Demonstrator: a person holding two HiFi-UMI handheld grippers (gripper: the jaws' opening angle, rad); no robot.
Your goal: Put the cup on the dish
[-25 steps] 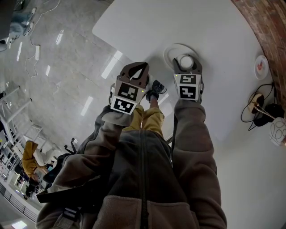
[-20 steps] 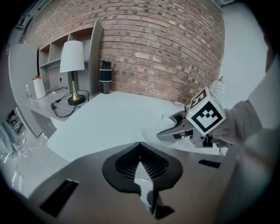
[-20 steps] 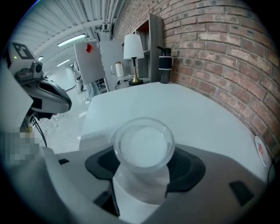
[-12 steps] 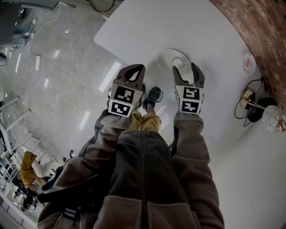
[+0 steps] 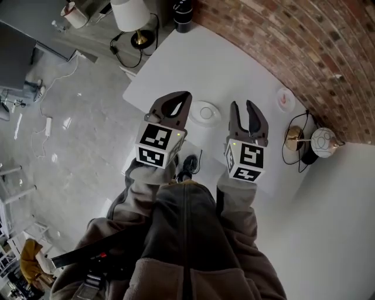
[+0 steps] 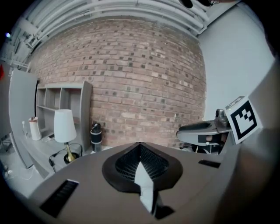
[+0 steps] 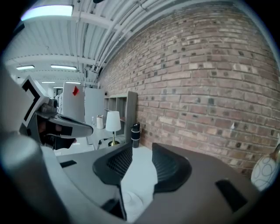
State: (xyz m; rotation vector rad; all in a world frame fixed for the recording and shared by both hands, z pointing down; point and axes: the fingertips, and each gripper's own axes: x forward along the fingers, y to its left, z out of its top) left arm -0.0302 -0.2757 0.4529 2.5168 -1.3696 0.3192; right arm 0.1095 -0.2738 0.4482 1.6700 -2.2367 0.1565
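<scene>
The white cup (image 5: 205, 111) stands on the white dish (image 5: 197, 119) on the white table (image 5: 234, 64); nothing touches either. My left gripper (image 5: 184, 96) hovers just left of the dish, its jaws together and empty, as the left gripper view (image 6: 140, 146) also shows. My right gripper (image 5: 244, 105) is held to the right of the dish and well apart from it. Its jaws are closing with a gap still between them and nothing in that gap (image 7: 142, 151).
A brick wall (image 5: 304, 53) runs along the table's far side. A white lamp (image 5: 130, 14) and a black bottle (image 5: 183, 12) stand at the far left corner. A small saucer (image 5: 285, 98), a brass piece (image 5: 295, 139), a round ornament (image 5: 323, 140) and cables lie to the right.
The right gripper let go of the cup on the dish and drew back to the right. Both grippers have pulled away from the dish, and the head view has tilted up towards the wall.
</scene>
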